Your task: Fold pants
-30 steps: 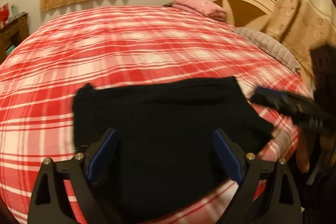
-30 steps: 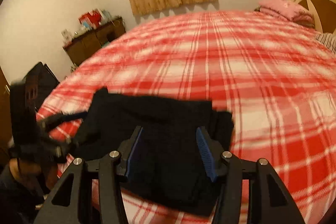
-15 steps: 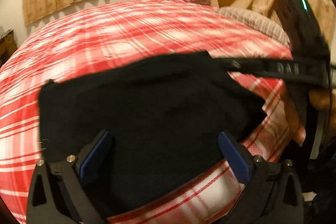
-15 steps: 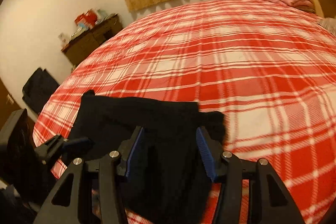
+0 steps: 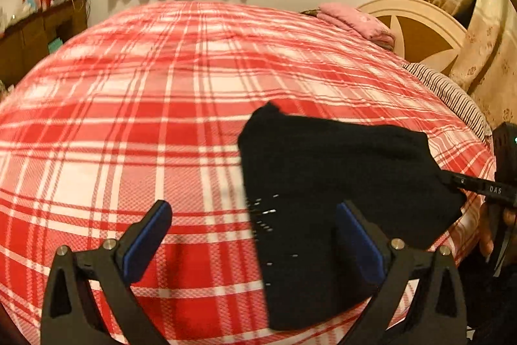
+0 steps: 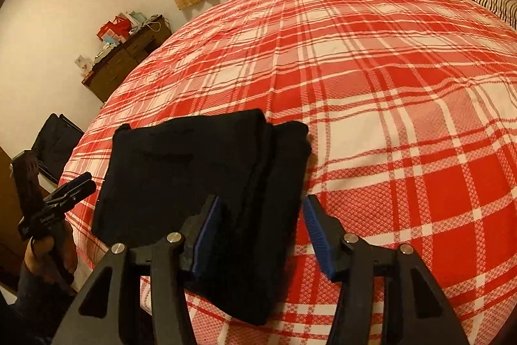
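Note:
The black pants (image 5: 339,177) lie folded in a compact stack near the front edge of the red plaid bed (image 5: 161,118). In the right wrist view the pants (image 6: 194,177) show stacked layers. My left gripper (image 5: 255,235) is open and empty, hovering above the bed with the pants' left edge between its fingers. My right gripper (image 6: 261,225) is open, just above the right part of the stack. The right gripper also shows at the far right of the left wrist view (image 5: 478,186), beside the pants. The left gripper shows at the left of the right wrist view (image 6: 69,191).
A pink folded cloth (image 5: 355,21) and a striped pillow (image 5: 452,96) lie by the cream headboard (image 5: 420,34). A dark wooden dresser (image 6: 126,63) stands by the wall. A black bag (image 6: 55,144) sits on the floor left of the bed.
My left gripper has swung left and pulled back, so the pants now sit to its right. My right gripper stays open over the stack's right part.

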### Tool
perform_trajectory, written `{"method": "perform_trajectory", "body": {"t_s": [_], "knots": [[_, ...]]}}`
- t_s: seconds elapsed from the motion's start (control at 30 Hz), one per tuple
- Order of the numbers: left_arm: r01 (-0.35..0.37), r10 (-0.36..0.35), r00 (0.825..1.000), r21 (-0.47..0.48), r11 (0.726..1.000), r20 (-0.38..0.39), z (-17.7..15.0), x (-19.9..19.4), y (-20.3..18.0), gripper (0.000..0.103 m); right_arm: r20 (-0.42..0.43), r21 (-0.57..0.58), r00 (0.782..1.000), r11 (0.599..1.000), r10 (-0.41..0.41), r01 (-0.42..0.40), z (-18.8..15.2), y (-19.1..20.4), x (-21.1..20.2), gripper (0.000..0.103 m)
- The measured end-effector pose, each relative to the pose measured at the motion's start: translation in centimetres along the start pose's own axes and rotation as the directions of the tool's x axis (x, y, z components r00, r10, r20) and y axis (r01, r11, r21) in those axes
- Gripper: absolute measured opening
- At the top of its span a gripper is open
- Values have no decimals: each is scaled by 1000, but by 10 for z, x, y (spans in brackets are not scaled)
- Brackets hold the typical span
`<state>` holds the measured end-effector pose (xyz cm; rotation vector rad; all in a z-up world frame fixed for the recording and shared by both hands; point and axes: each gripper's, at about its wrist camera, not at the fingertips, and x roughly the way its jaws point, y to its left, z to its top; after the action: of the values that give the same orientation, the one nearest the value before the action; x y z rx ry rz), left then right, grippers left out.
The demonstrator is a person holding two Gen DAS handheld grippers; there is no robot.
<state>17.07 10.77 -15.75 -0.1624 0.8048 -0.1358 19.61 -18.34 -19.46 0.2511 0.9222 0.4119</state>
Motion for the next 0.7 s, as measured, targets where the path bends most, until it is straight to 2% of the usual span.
{"method": "perform_trajectory", "body": {"t_s": [0.2, 0.4, 0.7], "knots": [[58, -60, 997, -33, 998, -53, -4, 20, 2, 103, -1, 75, 999, 996, 51, -51, -3, -12, 0, 58], [43, -42, 997, 6, 999, -57, 1, 30, -10, 103, 26, 108, 994, 988, 107, -110, -2, -15, 8, 58], [46, -43, 997, 31, 998, -70, 6, 37, -17, 103, 74, 95, 989, 986, 132, -138, 0, -9, 17, 59]]}}
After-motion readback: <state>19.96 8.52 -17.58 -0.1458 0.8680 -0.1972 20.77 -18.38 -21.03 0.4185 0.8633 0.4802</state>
